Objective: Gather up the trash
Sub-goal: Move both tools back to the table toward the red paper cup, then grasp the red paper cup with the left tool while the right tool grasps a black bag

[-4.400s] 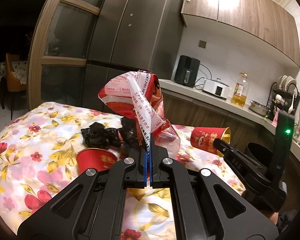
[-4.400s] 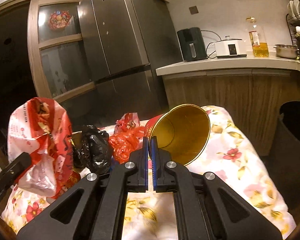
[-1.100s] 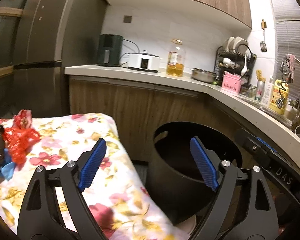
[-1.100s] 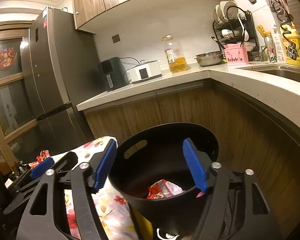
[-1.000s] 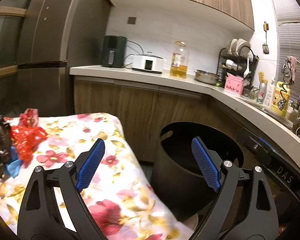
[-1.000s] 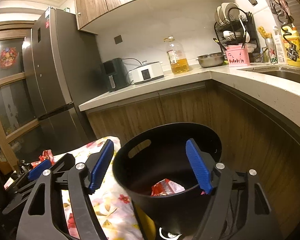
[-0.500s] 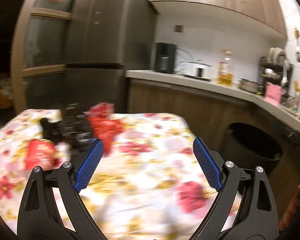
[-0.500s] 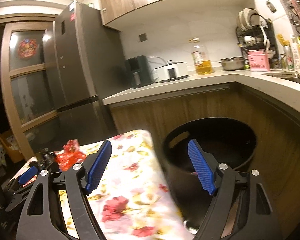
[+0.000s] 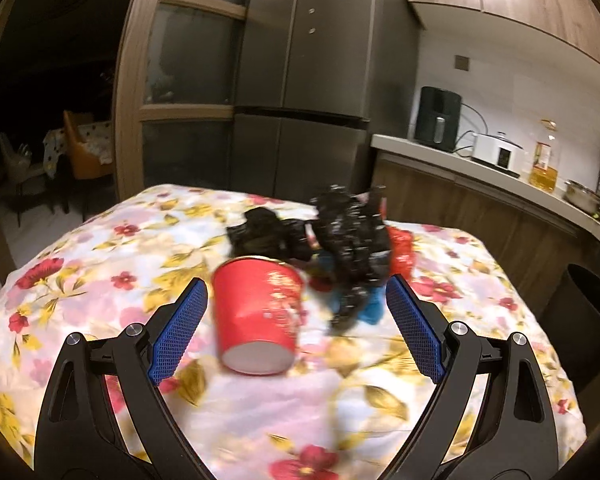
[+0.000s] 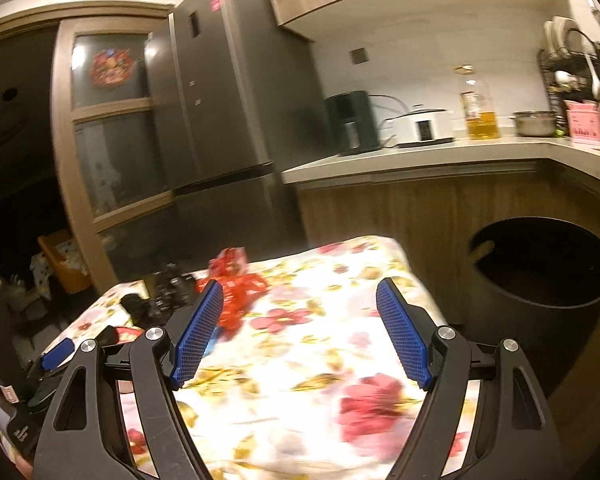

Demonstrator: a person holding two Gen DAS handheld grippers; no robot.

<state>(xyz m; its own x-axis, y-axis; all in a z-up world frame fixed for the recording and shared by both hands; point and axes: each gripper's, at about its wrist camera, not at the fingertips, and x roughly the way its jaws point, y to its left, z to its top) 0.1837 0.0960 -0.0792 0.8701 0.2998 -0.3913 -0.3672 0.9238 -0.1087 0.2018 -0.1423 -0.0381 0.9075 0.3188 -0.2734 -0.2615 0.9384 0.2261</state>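
Your left gripper (image 9: 296, 330) is hovering with its blue fingers (image 9: 178, 332) spread wide over the flowered tabletop (image 9: 100, 248). A red paper cup (image 9: 256, 312) is lying on its side between them, untouched, with crumpled black bags (image 9: 332, 232) lying just behind it.

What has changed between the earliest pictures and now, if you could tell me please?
Both grippers let go of their loads: the left gripper held a red and white bag, the right gripper a gold-lined cup. Both then swung from the black bin back toward the table. The red cup and black bags stayed there.
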